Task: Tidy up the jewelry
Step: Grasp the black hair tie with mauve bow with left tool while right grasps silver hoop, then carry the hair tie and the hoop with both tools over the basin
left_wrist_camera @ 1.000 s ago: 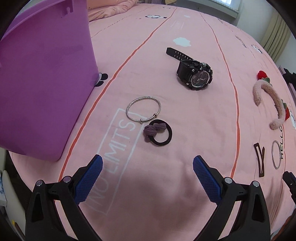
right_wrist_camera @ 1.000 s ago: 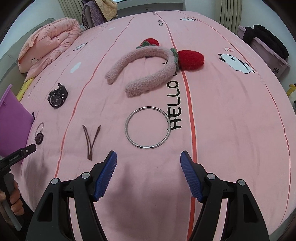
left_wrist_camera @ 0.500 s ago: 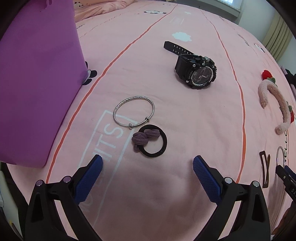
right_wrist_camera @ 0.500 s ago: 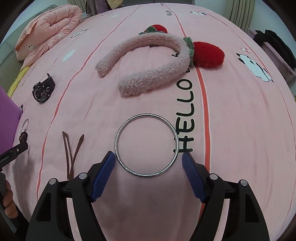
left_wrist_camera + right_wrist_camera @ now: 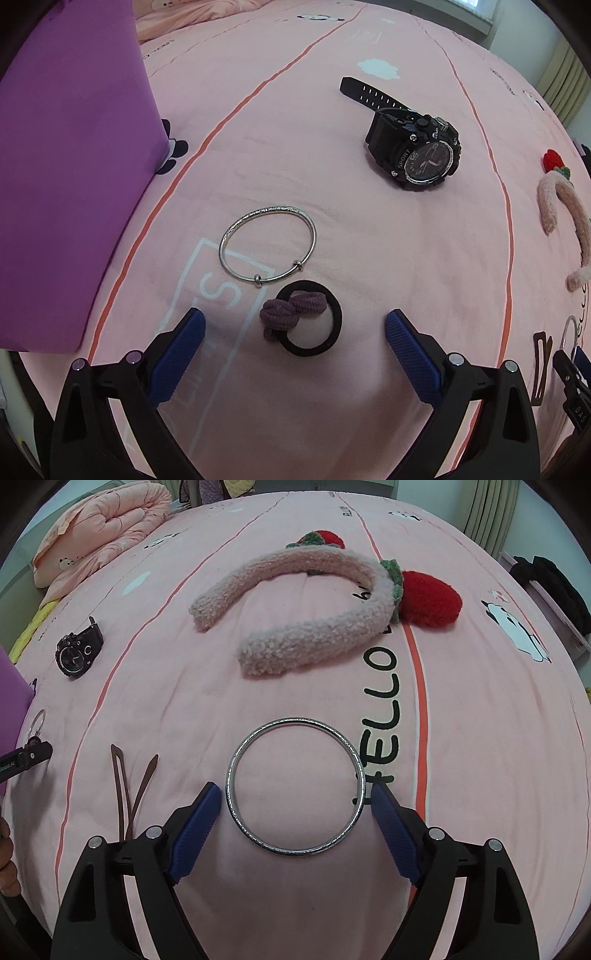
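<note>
On the pink bedsheet, my left gripper point(image 5: 293, 323) is open, its blue pads either side of a black hair tie with a purple knot point(image 5: 301, 317). A thin silver bangle point(image 5: 267, 245) lies just beyond it, and a black sport watch point(image 5: 413, 147) further off. My right gripper point(image 5: 295, 794) is open, its pads flanking a large silver ring bangle point(image 5: 295, 786) without gripping it. Two brown hair clips point(image 5: 127, 786) lie to its left. A fluffy pink headband with red strawberries point(image 5: 314, 616) lies beyond.
A purple box point(image 5: 66, 155) stands at the left of the left wrist view. A folded pink quilt point(image 5: 99, 550) lies at the bed's far left. Dark clothes point(image 5: 550, 583) sit on a stand beyond the bed's right edge.
Both grippers have moved forward and lower. The left now has the hair tie between its pads; the right now has the large ring bangle between its pads. Both stay open.
</note>
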`<state>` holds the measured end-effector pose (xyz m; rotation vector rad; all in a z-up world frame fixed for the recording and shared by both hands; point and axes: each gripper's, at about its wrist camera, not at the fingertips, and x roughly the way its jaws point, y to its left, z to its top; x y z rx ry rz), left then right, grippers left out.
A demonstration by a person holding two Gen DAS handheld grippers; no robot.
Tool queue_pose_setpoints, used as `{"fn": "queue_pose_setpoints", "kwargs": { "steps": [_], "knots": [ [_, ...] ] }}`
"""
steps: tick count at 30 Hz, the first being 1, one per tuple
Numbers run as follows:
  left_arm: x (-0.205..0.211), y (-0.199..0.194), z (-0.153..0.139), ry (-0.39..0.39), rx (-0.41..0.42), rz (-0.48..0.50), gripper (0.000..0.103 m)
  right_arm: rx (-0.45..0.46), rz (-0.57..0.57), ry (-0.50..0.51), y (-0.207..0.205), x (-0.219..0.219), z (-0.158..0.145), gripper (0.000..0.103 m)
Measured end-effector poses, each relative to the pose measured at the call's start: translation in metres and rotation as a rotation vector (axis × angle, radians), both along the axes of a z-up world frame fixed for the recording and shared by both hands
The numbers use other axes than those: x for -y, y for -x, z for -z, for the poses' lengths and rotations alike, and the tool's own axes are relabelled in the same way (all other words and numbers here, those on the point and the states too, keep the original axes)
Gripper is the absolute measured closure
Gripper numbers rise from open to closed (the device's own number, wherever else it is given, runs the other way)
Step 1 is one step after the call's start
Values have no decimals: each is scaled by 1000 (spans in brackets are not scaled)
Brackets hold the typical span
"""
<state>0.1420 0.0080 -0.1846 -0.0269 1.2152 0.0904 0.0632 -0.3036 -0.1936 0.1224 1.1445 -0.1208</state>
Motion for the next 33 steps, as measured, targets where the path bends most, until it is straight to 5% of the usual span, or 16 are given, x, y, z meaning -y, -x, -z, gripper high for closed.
{"fn": "queue_pose_setpoints", "kwargs": {
  "steps": [5,15,33],
  "knots": [
    [10,-3,3,-51,11,4,10,11,-8,19,1,-3,3,24],
    [19,18,-8,-7,67,65,86,13,-3,1,4,-6,-2,33],
    [-2,59,-61,118,139,146,88,63,25,-50,38,-7,-22,33]
  ]
}}
